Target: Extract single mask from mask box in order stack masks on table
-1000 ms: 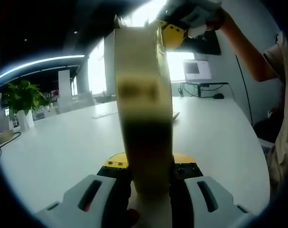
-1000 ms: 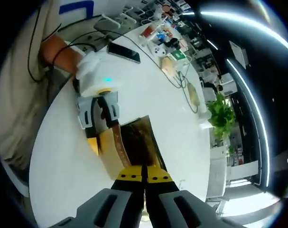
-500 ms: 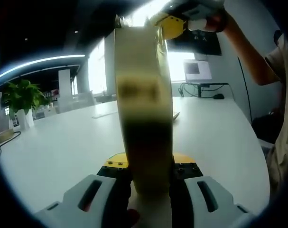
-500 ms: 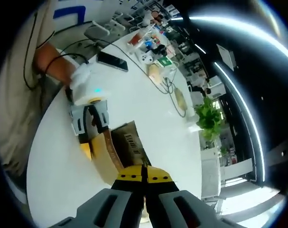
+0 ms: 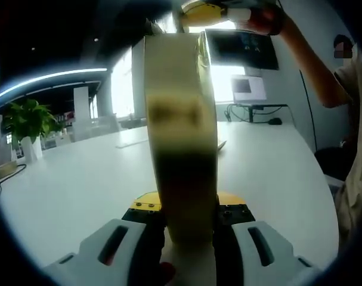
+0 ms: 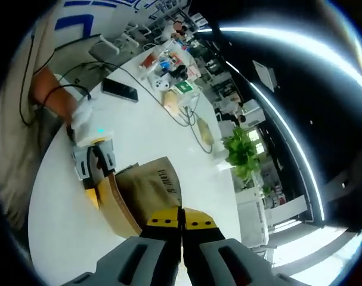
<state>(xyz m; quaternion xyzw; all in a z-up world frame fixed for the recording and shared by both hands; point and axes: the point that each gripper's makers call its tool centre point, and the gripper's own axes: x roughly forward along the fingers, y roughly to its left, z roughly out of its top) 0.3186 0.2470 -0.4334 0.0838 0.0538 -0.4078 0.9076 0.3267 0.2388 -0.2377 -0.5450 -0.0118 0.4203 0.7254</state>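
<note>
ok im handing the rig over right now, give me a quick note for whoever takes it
Left gripper: shut on the brown mask box, holding it upright on edge above the white table.
Right gripper: jaws closed together above the box's top; whether a mask is pinched between them can't be told.
Done: box gripped and steadied.
Left: get one mask clear of the box and lay it on the table; no masks lie stacked there yet.
</note>
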